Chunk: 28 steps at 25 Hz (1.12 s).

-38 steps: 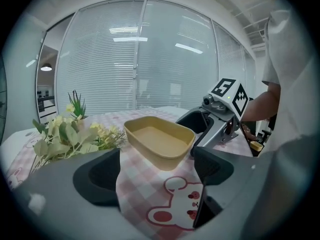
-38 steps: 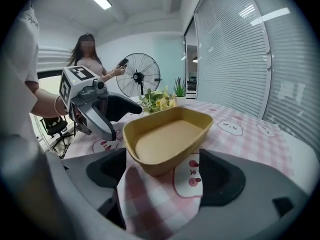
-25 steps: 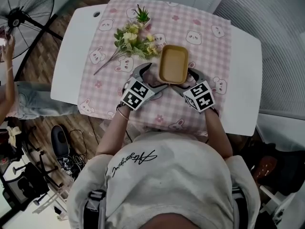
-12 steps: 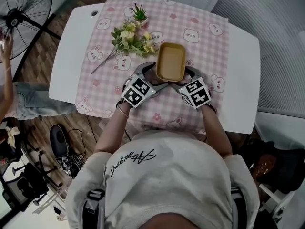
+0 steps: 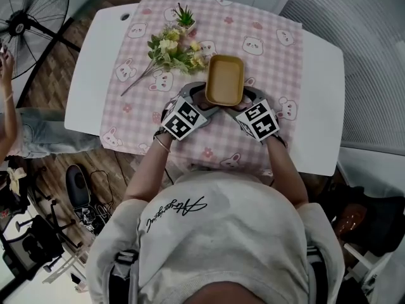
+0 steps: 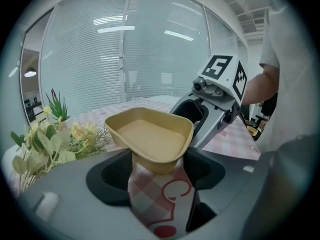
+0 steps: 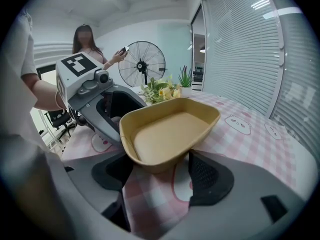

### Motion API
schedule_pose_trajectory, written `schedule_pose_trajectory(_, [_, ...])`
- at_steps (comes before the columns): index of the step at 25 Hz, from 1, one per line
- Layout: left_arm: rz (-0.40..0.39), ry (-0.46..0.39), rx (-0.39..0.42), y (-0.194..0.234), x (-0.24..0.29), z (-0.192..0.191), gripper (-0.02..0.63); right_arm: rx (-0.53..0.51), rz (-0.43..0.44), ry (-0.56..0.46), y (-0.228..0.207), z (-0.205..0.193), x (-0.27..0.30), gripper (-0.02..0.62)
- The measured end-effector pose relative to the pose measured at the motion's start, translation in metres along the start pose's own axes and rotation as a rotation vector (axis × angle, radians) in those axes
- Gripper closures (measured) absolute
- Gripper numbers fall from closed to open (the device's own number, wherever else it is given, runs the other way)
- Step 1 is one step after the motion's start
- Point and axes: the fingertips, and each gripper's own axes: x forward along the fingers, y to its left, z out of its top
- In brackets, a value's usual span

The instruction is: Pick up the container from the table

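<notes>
A white table (image 5: 323, 106) in a bright room with slatted blinds, seen from above, is covered down the middle by a pink checked cloth (image 5: 272, 30) printed with small bears; a loose bunch of pale flowers (image 5: 174, 49) lies towards the far left of the cloth, and a standing fan (image 5: 28, 14) is off to the left on the floor; the container (image 5: 226, 81), a shallow tan tray with rounded corners, sits empty on the cloth in front of the person, just beside the flowers and apart from them; its long axis runs straight away from the person, so its short near end faces both tools; the left gripper (image 5: 201, 99) is at the near left corner and the right gripper (image 5: 245, 100) at the near right corner, each angled inward and downward, neither plainly nearer than the other; both pairs of jaws have just been closing and now stand part open, each straddling its corner under the overhanging rim; in each gripper view the dark pads lie close against the tray's sloping walls, yet no firm pinch shows; the tray appears to rest on the cloth, so the lift likely depends on both pairs closing fully on those two corners.
</notes>
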Motion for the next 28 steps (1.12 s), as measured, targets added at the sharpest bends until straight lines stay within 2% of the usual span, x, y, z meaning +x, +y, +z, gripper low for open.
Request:
schedule_pose_trajectory(11, [0.040,0.020,0.002,0.000,0.003,-0.003,0.296,0.000,-0.008,-0.004,0.000,0.000,0.000,0.258])
schedule_pose_trajectory(28, [0.050,0.009,0.007,-0.001,-0.012,0.009,0.296,0.007,0.002,-0.032,0.007,0.012,-0.010,0.262])
